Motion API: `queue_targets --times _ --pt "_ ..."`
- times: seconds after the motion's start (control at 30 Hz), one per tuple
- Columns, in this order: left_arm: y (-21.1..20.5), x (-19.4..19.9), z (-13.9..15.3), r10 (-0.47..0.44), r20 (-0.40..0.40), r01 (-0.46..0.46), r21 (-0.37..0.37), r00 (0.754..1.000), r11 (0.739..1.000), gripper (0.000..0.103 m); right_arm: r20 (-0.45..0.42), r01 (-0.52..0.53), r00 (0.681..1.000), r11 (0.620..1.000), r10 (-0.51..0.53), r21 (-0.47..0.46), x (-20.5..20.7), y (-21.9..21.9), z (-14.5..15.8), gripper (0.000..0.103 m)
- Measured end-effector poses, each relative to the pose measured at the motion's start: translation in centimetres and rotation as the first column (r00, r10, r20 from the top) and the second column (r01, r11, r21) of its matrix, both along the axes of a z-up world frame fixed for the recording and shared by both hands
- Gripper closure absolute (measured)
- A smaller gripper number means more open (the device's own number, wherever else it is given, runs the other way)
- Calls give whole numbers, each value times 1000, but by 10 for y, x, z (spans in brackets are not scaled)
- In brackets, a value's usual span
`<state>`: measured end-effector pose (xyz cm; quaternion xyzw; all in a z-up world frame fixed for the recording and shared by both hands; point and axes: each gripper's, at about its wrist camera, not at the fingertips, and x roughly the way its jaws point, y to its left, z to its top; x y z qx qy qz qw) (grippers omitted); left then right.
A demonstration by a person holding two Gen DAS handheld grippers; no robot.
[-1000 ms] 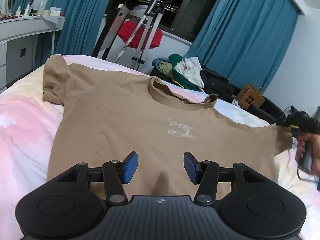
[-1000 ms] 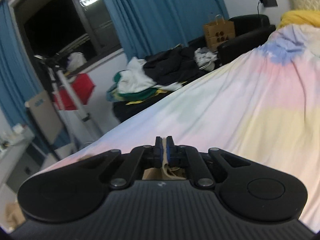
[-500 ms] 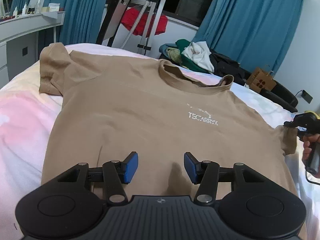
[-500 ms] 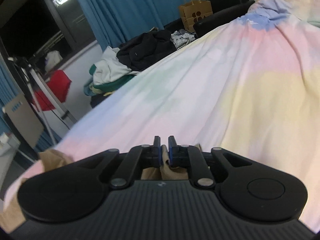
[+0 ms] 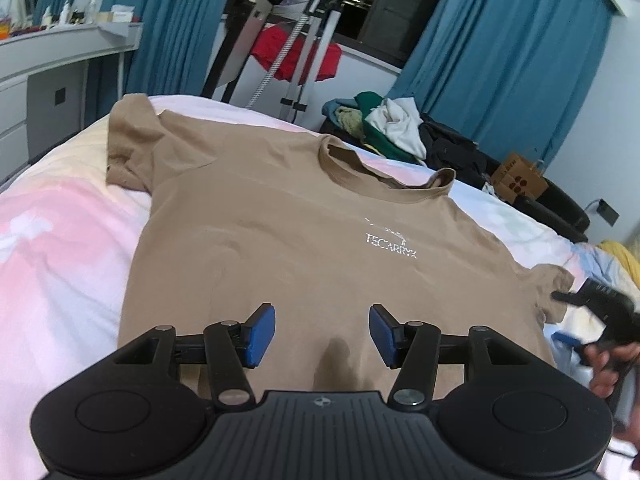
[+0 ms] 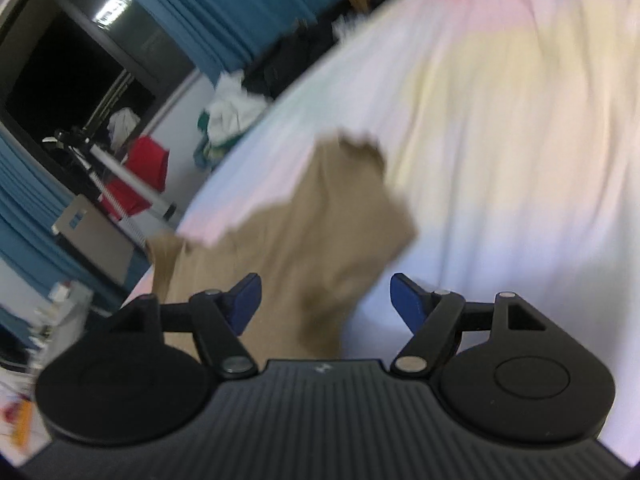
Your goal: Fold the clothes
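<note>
A tan T-shirt [image 5: 304, 216] with white chest lettering lies flat, front up, on the pastel bedsheet [image 5: 52, 248]. My left gripper [image 5: 322, 334] hovers open over the shirt's lower hem with nothing between its blue pads. The right gripper shows in the left wrist view as a black tool [image 5: 600, 312] in a hand beside the shirt's right sleeve [image 5: 552, 288]. In the blurred right wrist view my right gripper [image 6: 324, 300] is open, and that sleeve [image 6: 344, 200] lies loose just ahead of it.
A heap of clothes [image 5: 392, 128] and a brown paper bag [image 5: 520, 180] sit beyond the bed's far side. A stand with a red cloth [image 5: 296, 56] is by the window. A white desk [image 5: 48, 64] stands at left. Blue curtains [image 5: 500, 52] hang behind.
My right gripper has opened and let go of the sleeve, then pulled back; its view is now motion-blurred. The left gripper stayed open over the hem.
</note>
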<state>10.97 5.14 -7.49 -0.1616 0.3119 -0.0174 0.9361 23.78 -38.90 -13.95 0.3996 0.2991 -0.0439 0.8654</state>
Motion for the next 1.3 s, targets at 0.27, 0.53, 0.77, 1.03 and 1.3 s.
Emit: queue_targets --times 0.27,0.53,0.77,1.03,1.3 --pt "3 5 -8 25 -7 -25 9 1000 1000 48 158 22 987 998 -13 -58 30 13 -27 18" --pt "0 27 -21 23 -13 -22 53 1000 998 48 251 66 967 992 -39 -103 74 3 -33 22" --pt "4 34 -24 18 -28 -17 34 999 999 48 167 89 985 953 -41 -289 78 17 -10 89" --pt "16 19 0 54 19 -54 38 998 998 48 204 111 979 793 18 -600 57 86 67 92" --pt "59 8 22 152 57 -147 -84 987 986 48 214 -4 939 632 269 -775 26 237 109 92"
